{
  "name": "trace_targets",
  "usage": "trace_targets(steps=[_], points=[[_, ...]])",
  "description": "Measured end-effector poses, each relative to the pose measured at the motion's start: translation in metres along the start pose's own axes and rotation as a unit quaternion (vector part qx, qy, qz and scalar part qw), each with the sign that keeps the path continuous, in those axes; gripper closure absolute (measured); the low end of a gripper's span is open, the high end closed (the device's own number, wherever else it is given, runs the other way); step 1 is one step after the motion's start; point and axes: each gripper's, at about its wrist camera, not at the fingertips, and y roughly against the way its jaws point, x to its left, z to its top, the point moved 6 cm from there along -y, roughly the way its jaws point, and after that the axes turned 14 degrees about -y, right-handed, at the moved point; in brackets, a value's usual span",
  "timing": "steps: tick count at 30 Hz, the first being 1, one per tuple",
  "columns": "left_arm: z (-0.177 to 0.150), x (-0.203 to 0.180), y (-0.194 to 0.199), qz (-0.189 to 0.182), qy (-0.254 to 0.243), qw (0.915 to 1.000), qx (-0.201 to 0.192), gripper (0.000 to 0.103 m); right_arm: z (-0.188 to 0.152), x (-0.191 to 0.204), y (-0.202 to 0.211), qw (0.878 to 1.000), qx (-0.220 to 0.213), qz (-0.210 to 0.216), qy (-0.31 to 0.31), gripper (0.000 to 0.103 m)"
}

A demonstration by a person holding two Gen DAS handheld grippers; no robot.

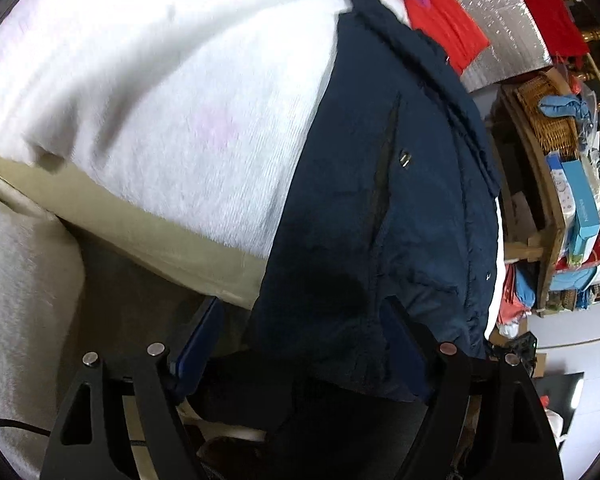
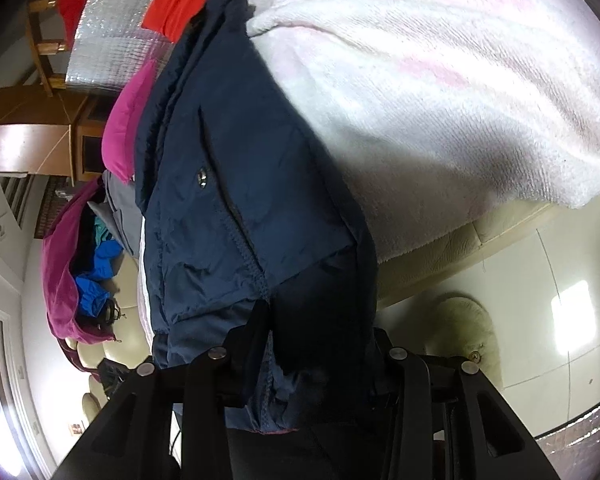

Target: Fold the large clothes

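Note:
A navy jacket (image 1: 380,200) with snap buttons lies over a white fleece blanket (image 1: 160,100), its hem hanging toward me. My left gripper (image 1: 300,332) stands open and wide. The hem hangs between its fingers and lies against the right one, while the left pad (image 1: 196,336) is bare. In the right wrist view the same jacket (image 2: 228,200) drapes over the blanket (image 2: 440,100). My right gripper (image 2: 318,332) is shut on a bunched part of the hem, which hides its pads.
The blanket covers a beige sofa (image 1: 160,236). Red cloth (image 1: 444,28) lies on a silver foil sheet (image 1: 512,20) behind. A shelf with a wicker basket (image 1: 552,128) and boxes stands to the right. A pink garment (image 2: 124,128) and a magenta heap of clothes (image 2: 64,280) are on the left.

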Motion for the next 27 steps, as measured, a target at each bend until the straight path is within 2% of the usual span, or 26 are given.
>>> trace_targets(steps=[4, 9, 11, 12, 13, 15, 16, 19, 20, 21, 24, 27], points=[[-0.008, 0.006, -0.012, -0.032, 0.017, 0.9993, 0.013, 0.022, 0.0, 0.001, -0.004, 1.0, 0.003, -0.004, -0.006, 0.053], [-0.012, -0.005, -0.019, -0.078, 0.014, 0.9967, 0.015, 0.022, 0.001, 0.004, -0.014, 1.0, 0.015, -0.002, -0.014, 0.051], [-0.01, -0.011, -0.017, -0.077, -0.001, 0.997, 0.005, 0.023, 0.0, 0.006, -0.015, 1.0, 0.015, -0.001, -0.009, 0.051], [-0.009, -0.013, -0.015, -0.078, -0.007, 0.9969, -0.001, 0.024, -0.001, 0.007, -0.015, 1.0, 0.014, -0.003, -0.005, 0.056], [-0.007, -0.015, -0.012, -0.077, -0.014, 0.9969, -0.01, 0.031, -0.002, 0.01, -0.013, 1.0, 0.009, -0.009, 0.005, 0.067], [-0.006, -0.02, -0.011, -0.064, -0.032, 0.9973, -0.011, 0.039, -0.004, 0.016, -0.007, 1.0, 0.002, -0.01, 0.02, 0.076], [-0.008, -0.02, -0.007, -0.052, -0.047, 0.9975, -0.007, 0.039, -0.006, 0.02, -0.003, 0.999, -0.004, -0.013, 0.031, 0.078], [-0.013, -0.01, -0.001, -0.029, -0.05, 0.9983, 0.002, 0.036, -0.012, 0.037, 0.013, 0.997, -0.025, -0.025, 0.074, 0.078], [-0.014, -0.005, 0.002, -0.034, -0.043, 0.9985, -0.001, 0.034, -0.012, 0.038, 0.014, 0.996, -0.025, -0.023, 0.077, 0.078], [-0.014, -0.001, 0.005, -0.035, -0.034, 0.9988, -0.006, 0.031, -0.012, 0.036, 0.014, 0.997, -0.023, -0.022, 0.074, 0.078], [-0.008, 0.013, 0.012, 0.004, -0.021, 0.9996, -0.019, 0.028, -0.01, 0.028, 0.009, 0.998, -0.012, -0.02, 0.06, 0.078], [0.001, 0.017, 0.01, -0.007, -0.015, 0.9997, -0.02, 0.023, -0.009, 0.023, 0.007, 0.999, -0.006, -0.013, 0.048, 0.076]])
